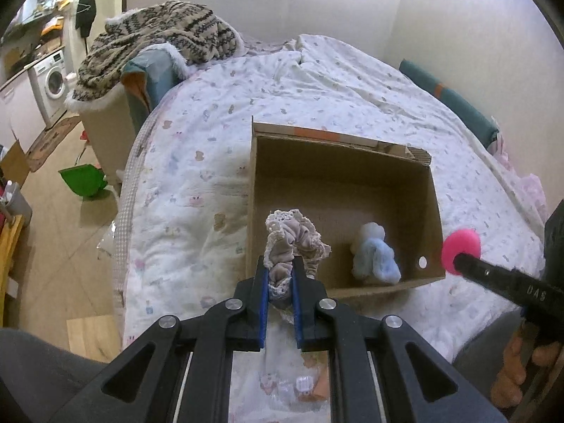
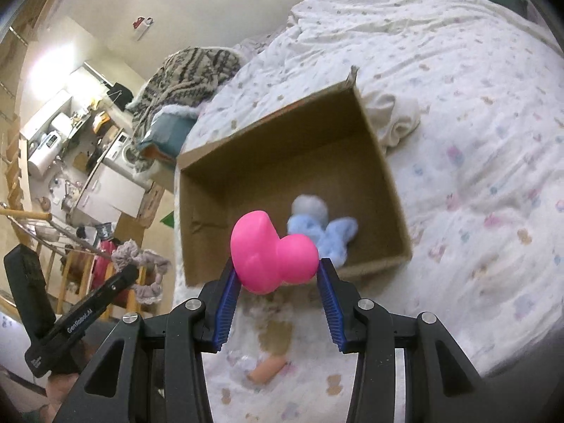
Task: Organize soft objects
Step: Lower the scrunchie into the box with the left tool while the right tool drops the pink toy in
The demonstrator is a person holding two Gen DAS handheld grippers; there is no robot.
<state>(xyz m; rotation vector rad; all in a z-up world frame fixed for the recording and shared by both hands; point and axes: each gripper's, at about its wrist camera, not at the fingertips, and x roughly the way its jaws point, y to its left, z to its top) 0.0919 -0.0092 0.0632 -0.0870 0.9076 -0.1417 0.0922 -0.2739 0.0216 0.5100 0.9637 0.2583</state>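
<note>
An open cardboard box (image 1: 435, 211) stands on the bed; it also shows in the right wrist view (image 2: 391, 162). A fluffy blue and white soft toy (image 1: 375, 255) lies inside it, also seen in the right wrist view (image 2: 322, 225). My left gripper (image 1: 280, 264) is shut on a beige lace-edged scrunchie (image 1: 294, 238), held over the box's near left edge. My right gripper (image 2: 276, 266) is shut on a pink heart-shaped soft toy (image 2: 273, 252), just above the box's near edge. The pink toy (image 1: 460, 246) and the scrunchie (image 2: 141, 257) each show in the other view.
The bed has a white patterned quilt (image 1: 197, 183). A patterned knit blanket (image 1: 151, 42) lies over a box at the bed's far left. A small peach-coloured object (image 2: 268, 370) lies on the quilt below my right gripper. A green dustpan (image 1: 83, 179) is on the floor.
</note>
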